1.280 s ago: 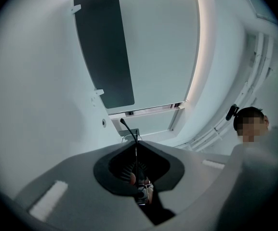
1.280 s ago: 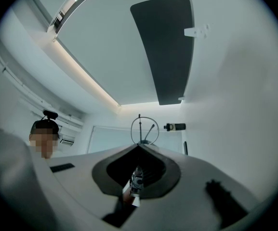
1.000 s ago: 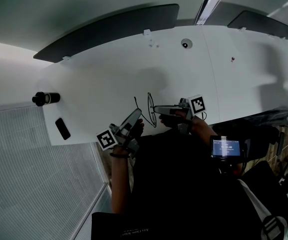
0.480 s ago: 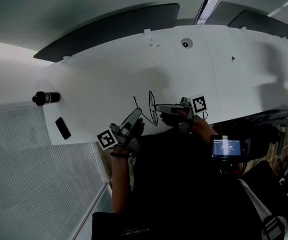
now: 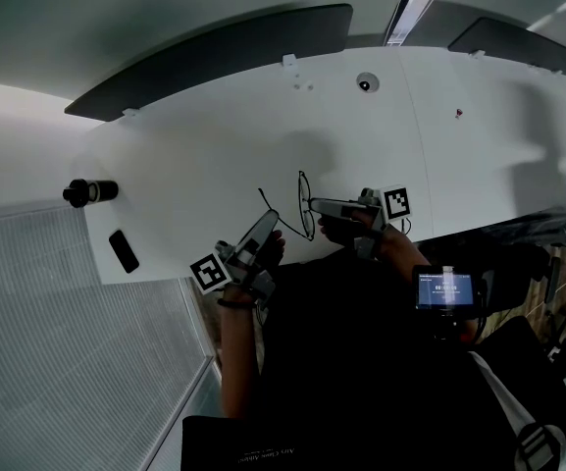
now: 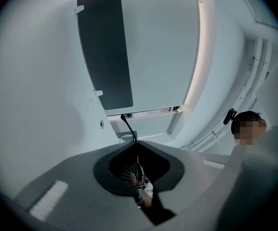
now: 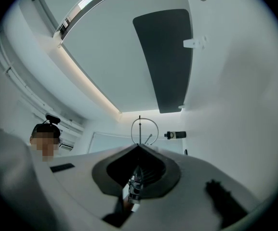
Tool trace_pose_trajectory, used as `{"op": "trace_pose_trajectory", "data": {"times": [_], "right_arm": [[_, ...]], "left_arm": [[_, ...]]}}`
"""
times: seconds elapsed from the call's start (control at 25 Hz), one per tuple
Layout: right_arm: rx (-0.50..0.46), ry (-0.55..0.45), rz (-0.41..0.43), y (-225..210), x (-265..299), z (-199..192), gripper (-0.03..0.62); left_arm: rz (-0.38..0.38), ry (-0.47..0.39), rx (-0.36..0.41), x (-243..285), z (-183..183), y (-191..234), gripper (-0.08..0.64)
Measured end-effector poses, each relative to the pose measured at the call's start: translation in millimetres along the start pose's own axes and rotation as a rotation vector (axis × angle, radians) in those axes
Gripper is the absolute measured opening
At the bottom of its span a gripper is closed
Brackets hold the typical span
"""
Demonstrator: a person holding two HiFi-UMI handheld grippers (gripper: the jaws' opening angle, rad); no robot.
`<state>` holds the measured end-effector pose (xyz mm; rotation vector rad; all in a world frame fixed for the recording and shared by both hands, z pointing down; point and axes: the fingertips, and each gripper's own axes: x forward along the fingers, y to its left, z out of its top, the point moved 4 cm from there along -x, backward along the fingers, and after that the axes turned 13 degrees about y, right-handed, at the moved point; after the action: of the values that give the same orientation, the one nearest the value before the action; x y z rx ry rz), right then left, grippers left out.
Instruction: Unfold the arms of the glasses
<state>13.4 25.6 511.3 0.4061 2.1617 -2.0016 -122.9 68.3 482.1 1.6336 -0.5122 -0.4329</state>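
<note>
The thin black wire glasses (image 5: 305, 205) hang just above the white table (image 5: 194, 145), between both grippers. My left gripper (image 5: 274, 216) is shut on one arm of the glasses (image 6: 127, 124), which sticks out past its closed jaws (image 6: 138, 142) as a thin black rod. My right gripper (image 5: 313, 204) is shut on the front frame. From its closed tips (image 7: 139, 146) a round lens rim (image 7: 144, 129) stands up. In the head view the arm (image 5: 264, 200) angles away to the left of the rim.
A black cylinder (image 5: 89, 192) and a flat black device (image 5: 123, 251) lie near the table's left end. A small round fitting (image 5: 365, 84) sits at the far side. A lit screen (image 5: 445, 288) hangs at the person's waist.
The right gripper has shifted slightly right with the lens rim. The gap between the rim and the arm held on the left has widened. The left gripper has stayed put.
</note>
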Motion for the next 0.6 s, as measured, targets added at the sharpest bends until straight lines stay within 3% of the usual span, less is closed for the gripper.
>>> {"op": "trace_pose_trajectory", "data": {"times": [0.6], "right_arm": [[-0.013, -0.047, 0.003, 1.5, -7.5, 8.6, 0.011]], "left_arm": [[0.008, -0.01, -0.002, -2.4, 2.2, 1.0, 0.02]]}}
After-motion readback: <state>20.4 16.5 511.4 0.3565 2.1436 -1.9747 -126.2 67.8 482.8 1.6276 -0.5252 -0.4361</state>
